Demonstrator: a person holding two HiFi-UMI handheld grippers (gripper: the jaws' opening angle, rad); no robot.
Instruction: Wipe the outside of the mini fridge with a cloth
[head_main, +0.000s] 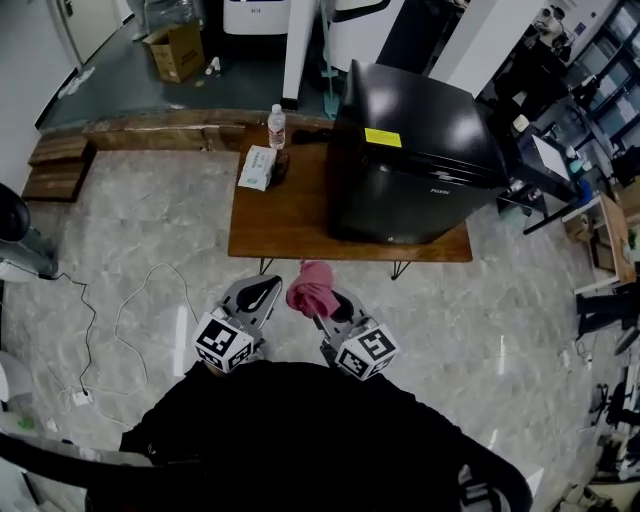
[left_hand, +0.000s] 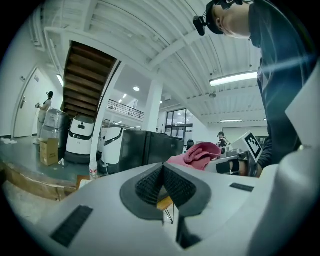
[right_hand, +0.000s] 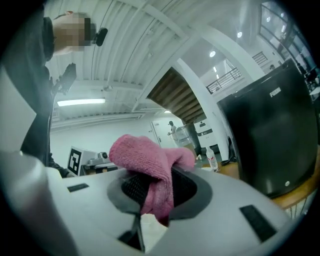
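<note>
Mini fridge (head_main: 420, 160) on table (head_main: 290, 225); right gripper (head_main: 320, 306) w/ cloth (head_main: 311, 284) clamped; left gripper (head_main: 262, 294) clenched, empty.

The mini fridge (head_main: 420, 160) is standing on the right half of the surface (head_main: 290, 225). On the left half, a bottle (head_main: 277, 126) is standing at the back edge, with a tissue pack (head_main: 258, 167) lying just in front of it. Before the surface, the left gripper (head_main: 263, 292) and right gripper (head_main: 322, 302) are hanging side by side, the cloth (head_main: 310, 283) sitting between the right one's fingers. A cardboard box (head_main: 175, 50) is sitting far behind, leftward.
</note>
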